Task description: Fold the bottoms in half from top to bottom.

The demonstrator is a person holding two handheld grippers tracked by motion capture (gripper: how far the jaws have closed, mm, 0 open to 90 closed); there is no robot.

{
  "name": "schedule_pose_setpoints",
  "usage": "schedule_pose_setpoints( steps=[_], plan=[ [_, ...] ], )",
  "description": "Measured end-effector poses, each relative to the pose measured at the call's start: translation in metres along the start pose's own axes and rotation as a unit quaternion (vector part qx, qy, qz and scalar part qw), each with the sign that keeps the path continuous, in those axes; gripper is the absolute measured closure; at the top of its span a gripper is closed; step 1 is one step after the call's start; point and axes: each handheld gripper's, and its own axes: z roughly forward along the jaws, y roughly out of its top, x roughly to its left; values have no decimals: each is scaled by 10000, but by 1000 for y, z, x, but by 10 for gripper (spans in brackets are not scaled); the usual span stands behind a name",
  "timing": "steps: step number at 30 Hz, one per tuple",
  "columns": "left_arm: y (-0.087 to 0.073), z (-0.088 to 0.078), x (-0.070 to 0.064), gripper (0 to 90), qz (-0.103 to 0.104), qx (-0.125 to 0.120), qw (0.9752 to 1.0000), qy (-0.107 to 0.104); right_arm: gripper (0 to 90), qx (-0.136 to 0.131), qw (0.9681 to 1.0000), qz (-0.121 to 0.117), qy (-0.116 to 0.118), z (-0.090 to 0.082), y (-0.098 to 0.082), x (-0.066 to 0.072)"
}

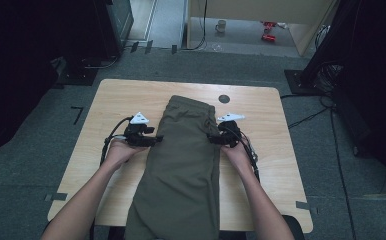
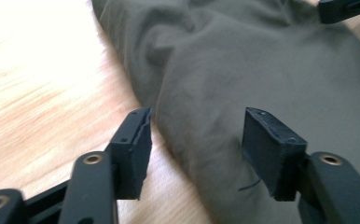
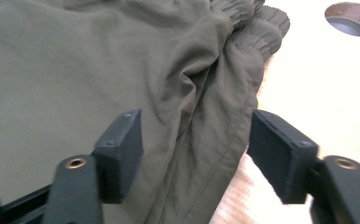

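So there's a pair of olive green trousers [image 1: 186, 165] lying lengthwise down the middle of the wooden table [image 1: 261, 165] in the high view, elastic waistband toward the top of the frame and the legs running off the bottom edge. The left gripper [image 1: 157, 140] sits at the left edge of the fabric and the right gripper [image 1: 212, 140] at the right edge, roughly level with each other in the centre of the frame. Both have their fingers spread wide and aren't holding anything yet; in the left gripper view the cloth edge lies between the fingers [image 2: 131, 149], same deal on the right [image 3: 280, 154]. Looks like it's two layers of fabric on the right side, though the folds make that hard to call. Risk here imo: closing on just the top layer, so the trousers peel apart instead of lifting together. Also uneven grabs could skew any fold, or drag the legs off the table edge.
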Motion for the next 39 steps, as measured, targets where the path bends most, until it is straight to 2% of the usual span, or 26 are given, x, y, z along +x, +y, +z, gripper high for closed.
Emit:
schedule_pose_setpoints(
  steps=[1, 4, 8, 13, 16, 21, 26, 27, 28, 29, 30, 32, 35, 36, 38, 39],
  plan=[
    [1, 1, 0, 438, 4, -13, 10000, 16, 372, -5, 10000, 2, -40, 0, 2, -1],
    [3, 3, 1, 439, 138, -82, 9998, 100, 420, -48, 10000, 67, 45, 2, 4, -5],
    [10, 3, 7, 412, 198, -204, 9995, 119, 383, -55, 9997, 197, 112, 6, 10, -8],
    [21, 8, 17, 427, 104, -225, 9997, -28, 352, -90, 9999, 106, 16, 15, 17, -9],
    [26, 14, 21, 480, 78, -104, 9997, -222, 349, -44, 10000, 71, 20, 21, 23, -10],
    [32, 23, 25, 479, 169, -61, 9994, -303, 350, -50, 10000, 59, -7, 28, 31, -13],
    [33, 27, 30, 521, 212, -293, 9992, -157, 340, -200, 9996, 171, 84, 31, 32, -16],
    [33, 28, 31, 530, 207, -276, 9993, -152, 339, -187, 9997, 169, 77, 32, 32, -16],
    [36, 30, 33, 530, 168, -127, 9996, -185, 330, -176, 9997, 155, 70, 33, 32, -16],
    [40, 32, 36, 531, 69, -15, 9997, -253, 306, -74, 9998, 157, 83, 35, 33, -17],
    [42, 33, 37, 538, 48, -9, 9997, -245, 303, 26, 9998, 185, 92, 37, 35, -18],
    [46, 35, 39, 545, 51, 48, 9997, -222, 301, 14, 9998, 159, 82, 38, 37, -19],
    [53, 41, 44, 524, -132, 190, 9992, -322, 288, -112, 9997, 183, 106, 40, 41, -19],
    [55, 44, 45, 508, -174, 261, 9988, -372, 259, -28, 9995, 251, 179, 43, 43, -19],
    [58, 48, 44, 469, -127, 249, 9993, -264, 247, 105, 9994, 272, 167, 48, 46, -18],
    [58, 50, 42, 460, -34, 194, 9997, -149, 238, 142, 9997, 165, 79, 51, 47, -17]
  ],
)
